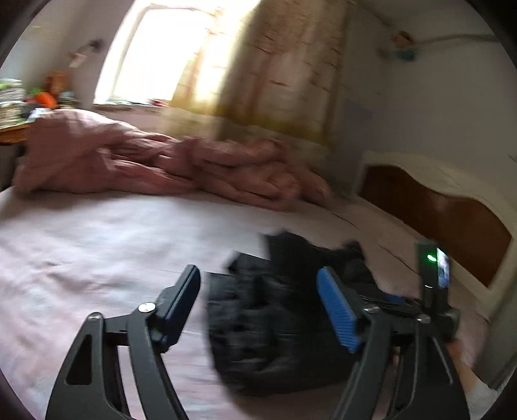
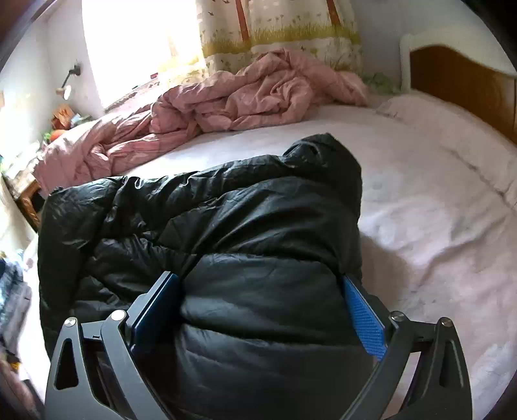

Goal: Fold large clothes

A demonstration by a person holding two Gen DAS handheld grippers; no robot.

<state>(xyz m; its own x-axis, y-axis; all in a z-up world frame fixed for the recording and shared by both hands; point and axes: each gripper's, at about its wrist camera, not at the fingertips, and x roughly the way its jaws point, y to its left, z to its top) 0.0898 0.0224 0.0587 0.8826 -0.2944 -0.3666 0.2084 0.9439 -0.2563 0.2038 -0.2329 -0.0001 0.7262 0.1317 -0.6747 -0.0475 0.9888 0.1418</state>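
The right gripper (image 2: 261, 310) has its two blue-padded fingers (image 2: 363, 318) spread wide apart, straddling a thick bulge of one black puffer jacket (image 2: 200, 219). The padding fills the gap between them, but the fingers do not look pressed in, so this reads as an open straddle, not a firm grip.

The left gripper (image 1: 261, 303) also has its fingers (image 1: 337, 310) wide apart, holding nothing. It hovers above the near edge of the same jacket (image 1: 278, 323), and its view is smeared by motion blur.

The jacket lies on a bed (image 2: 420, 210) covered with a pale pink sheet. It is bunched into a rough block, its quilted panels running from the near edge toward the middle of the mattress.

Judged from its compact shape, the jacket seems partly folded already, and the step in hand looks like taking hold for a further fold or pressing the bundle flat. The next move would call for the right fingers to close on the puffy layer, and for the left fingers to come down on the jacket's left side to steady it.

Counted: one jacket, two grippers. Farther off, one crumpled pink duvet (image 2: 226, 103) lies along the far edge of the bed. One wooden headboard (image 2: 462, 87) stands at the far right, and one patterned curtain (image 2: 274, 29) hangs by a bright window.
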